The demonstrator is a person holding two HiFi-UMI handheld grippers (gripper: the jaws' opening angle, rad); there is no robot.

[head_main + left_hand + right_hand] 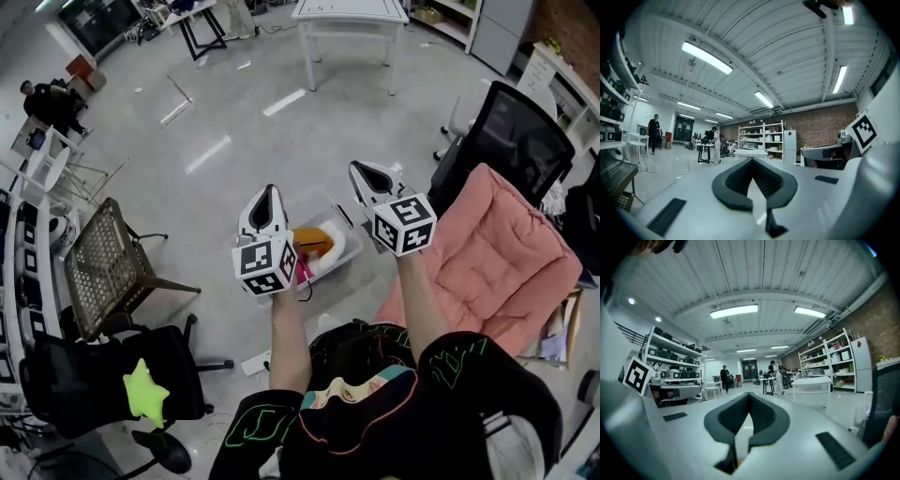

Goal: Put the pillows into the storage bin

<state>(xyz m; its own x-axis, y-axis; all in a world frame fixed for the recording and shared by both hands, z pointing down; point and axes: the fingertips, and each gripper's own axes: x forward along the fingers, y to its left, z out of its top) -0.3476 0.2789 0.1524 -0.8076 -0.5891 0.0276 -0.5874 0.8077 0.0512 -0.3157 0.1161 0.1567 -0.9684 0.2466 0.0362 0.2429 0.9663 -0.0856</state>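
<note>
On the floor ahead stands a white storage bin (343, 246) with an orange pillow (312, 241) lying in it. A big pink cushion (497, 258) is draped over a chair at the right. A green star-shaped pillow (146, 391) rests on a black office chair at the lower left. Both grippers are held up in front of me, well above the bin and touching nothing. My left gripper (269, 191) (751, 161) is shut and empty. My right gripper (358, 169) (749, 397) is shut and empty too. Both gripper views look out across the room and up at the ceiling.
A wire-mesh chair (105, 264) stands at the left, a black mesh office chair (514, 131) behind the pink cushion, a white table (349, 11) far ahead. Shelves line the left edge. People stand at the far side of the room (54, 103).
</note>
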